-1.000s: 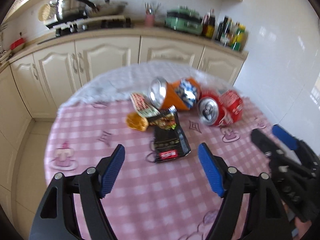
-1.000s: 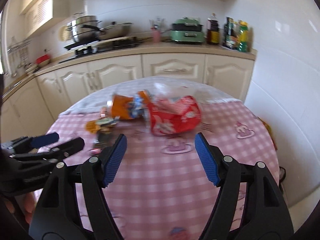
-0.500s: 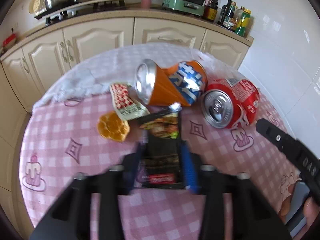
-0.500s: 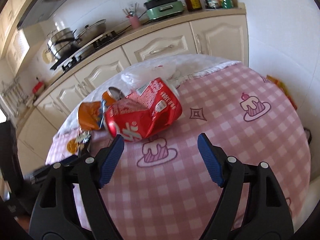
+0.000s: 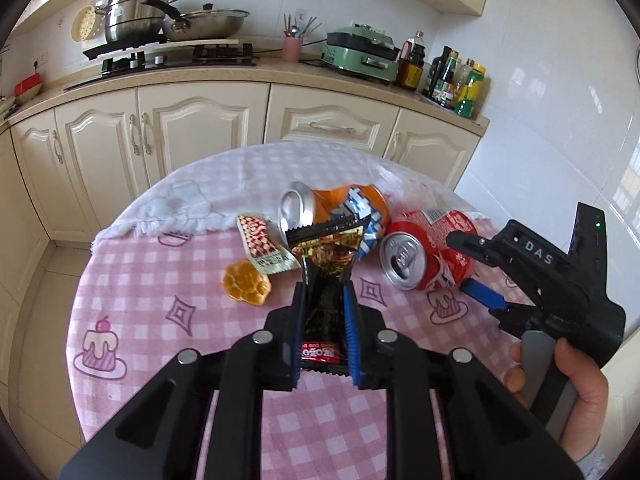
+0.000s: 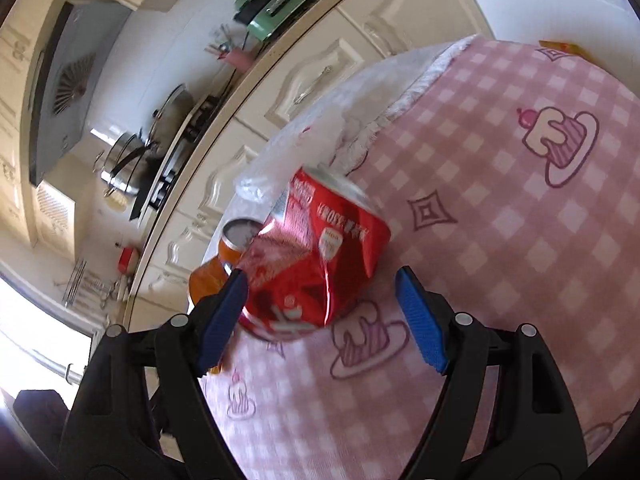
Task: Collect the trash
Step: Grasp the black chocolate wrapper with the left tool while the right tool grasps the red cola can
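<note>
A black snack wrapper [image 5: 326, 264] stands pinched between the blue pads of my left gripper [image 5: 324, 292]. Its jaws are closing on it, and the wrapper's top end rises off the pink checked tablecloth [image 5: 160, 280]. Behind it lie a crushed orange can [image 5: 340, 212] and a crushed red can [image 5: 404, 258]. My right gripper [image 6: 320, 312] is rolled to one side and open. The red can [image 6: 316, 252] lies between its pads; the left pad is at the can's edge and the right pad is apart from it. In the left wrist view the right gripper [image 5: 458, 262] straddles that can, with a hand on its handle.
A red-and-white sachet [image 5: 264, 248] and an orange peel-like scrap [image 5: 246, 284] lie left of the wrapper. A clear plastic bag [image 6: 296, 160] sits behind the red can. Kitchen cabinets [image 5: 200, 136] and a stove with pots [image 5: 160, 24] stand beyond the round table.
My left gripper went forward and closed on the black wrapper, lifting its far end. The right gripper rolled over and came down close around the red can.
</note>
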A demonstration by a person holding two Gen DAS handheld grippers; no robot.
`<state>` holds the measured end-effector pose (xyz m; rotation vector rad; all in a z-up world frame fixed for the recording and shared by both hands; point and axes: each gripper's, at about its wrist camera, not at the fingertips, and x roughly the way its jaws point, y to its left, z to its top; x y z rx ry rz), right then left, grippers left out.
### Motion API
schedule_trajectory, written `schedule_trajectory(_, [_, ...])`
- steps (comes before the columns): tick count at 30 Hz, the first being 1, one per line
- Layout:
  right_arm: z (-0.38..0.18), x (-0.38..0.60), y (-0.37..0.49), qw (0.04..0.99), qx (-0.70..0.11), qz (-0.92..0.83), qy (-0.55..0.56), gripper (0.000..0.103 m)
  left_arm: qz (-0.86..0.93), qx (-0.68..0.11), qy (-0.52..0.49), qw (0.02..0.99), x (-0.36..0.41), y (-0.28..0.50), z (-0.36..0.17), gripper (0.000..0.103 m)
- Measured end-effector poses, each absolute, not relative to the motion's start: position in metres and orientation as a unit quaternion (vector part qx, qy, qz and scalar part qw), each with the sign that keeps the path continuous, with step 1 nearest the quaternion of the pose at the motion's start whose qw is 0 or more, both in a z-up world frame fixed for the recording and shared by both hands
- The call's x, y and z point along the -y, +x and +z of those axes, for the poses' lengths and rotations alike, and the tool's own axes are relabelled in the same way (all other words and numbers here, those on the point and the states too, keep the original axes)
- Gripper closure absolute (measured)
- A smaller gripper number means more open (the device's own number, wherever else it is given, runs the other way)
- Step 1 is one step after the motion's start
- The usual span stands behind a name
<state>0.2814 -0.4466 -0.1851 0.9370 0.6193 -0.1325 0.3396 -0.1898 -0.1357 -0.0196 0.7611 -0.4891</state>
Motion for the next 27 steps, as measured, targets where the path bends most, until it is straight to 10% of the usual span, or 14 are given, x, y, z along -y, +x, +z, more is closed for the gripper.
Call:
schedule_trajectory(4, [-0.185, 0.443, 0.29, 0.847, -0.293, -0.076, 0.437, 0.029, -0.235, -0.363, -0.014, 0.902, 0.185, 0.339, -0.13, 0.086])
schedule_trajectory(9, [-0.198, 0.447, 0.296, 0.833, -0.296, -0.047, 0.465, 0.068, -0.237, -0.358, -0.018, 0.903, 0.18, 0.336, -0.126, 0.086])
schedule_trajectory(27, [-0.134, 0.375, 0.249, 0.926, -0.246, -0.031, 0.284, 0.085, -0.233, -0.339, -0.04, 0.911, 0.145, 0.308, -0.108, 0.086])
